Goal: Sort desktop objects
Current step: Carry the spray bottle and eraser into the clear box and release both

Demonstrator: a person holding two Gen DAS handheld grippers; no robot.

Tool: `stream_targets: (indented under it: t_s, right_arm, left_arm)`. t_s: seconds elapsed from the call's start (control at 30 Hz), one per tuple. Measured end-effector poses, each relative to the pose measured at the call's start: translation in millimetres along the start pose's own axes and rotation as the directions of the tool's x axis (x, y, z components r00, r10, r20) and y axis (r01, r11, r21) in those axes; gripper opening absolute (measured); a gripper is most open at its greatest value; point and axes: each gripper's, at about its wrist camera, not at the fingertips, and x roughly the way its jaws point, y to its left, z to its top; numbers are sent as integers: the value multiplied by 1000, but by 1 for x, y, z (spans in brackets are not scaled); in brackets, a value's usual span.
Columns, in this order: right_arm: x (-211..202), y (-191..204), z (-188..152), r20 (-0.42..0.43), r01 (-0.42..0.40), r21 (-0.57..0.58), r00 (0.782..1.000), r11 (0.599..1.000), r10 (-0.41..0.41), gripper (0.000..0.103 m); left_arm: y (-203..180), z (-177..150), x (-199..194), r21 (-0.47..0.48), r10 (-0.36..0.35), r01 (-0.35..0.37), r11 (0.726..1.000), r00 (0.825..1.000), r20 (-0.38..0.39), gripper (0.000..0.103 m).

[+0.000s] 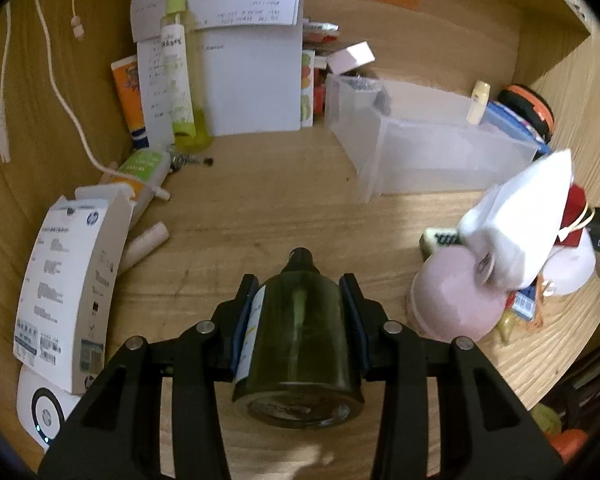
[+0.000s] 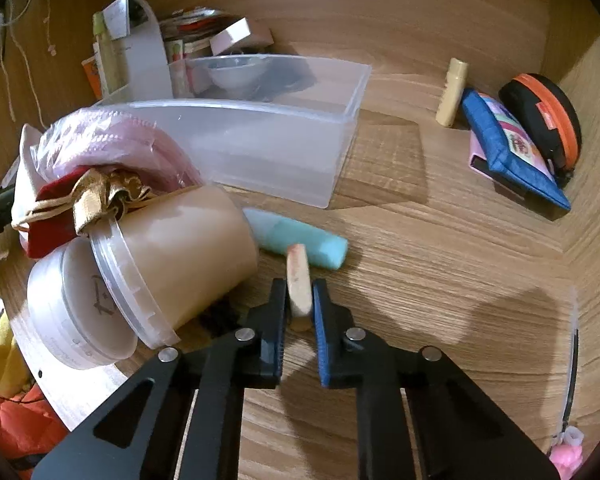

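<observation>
My left gripper is shut on a dark green glass bottle, held lying along the fingers with its black neck pointing forward, above the wooden desk. My right gripper is shut on a small beige stick-like tube, just above the desk near a teal tube. A clear plastic bin stands ahead of the left gripper; it also shows in the right wrist view.
White HP box, green tubes and papers at left. Pink tub and white bag at right. In the right view: tipped tan tub, blue pouch, orange-black case, cream tube.
</observation>
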Motion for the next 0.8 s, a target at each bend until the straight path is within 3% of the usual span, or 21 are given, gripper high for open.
stream_targets:
  t_s: [0.4, 0.63, 0.8]
  right_arm:
    - [-32, -15, -8, 59, 15, 65, 998, 998, -19, 10]
    - [-52, -22, -5, 103, 30, 80, 994, 996, -38, 10]
    - [-62, -21, 4, 134, 49, 71, 989, 996, -59, 10]
  left_arm:
    - [-9, 27, -19, -16, -31, 32, 999, 995, 97, 41]
    - [-17, 51, -30, -13, -14, 17, 1000, 985, 174, 41]
    - [-23, 69, -25, 5, -11, 11, 1000, 984, 180, 41]
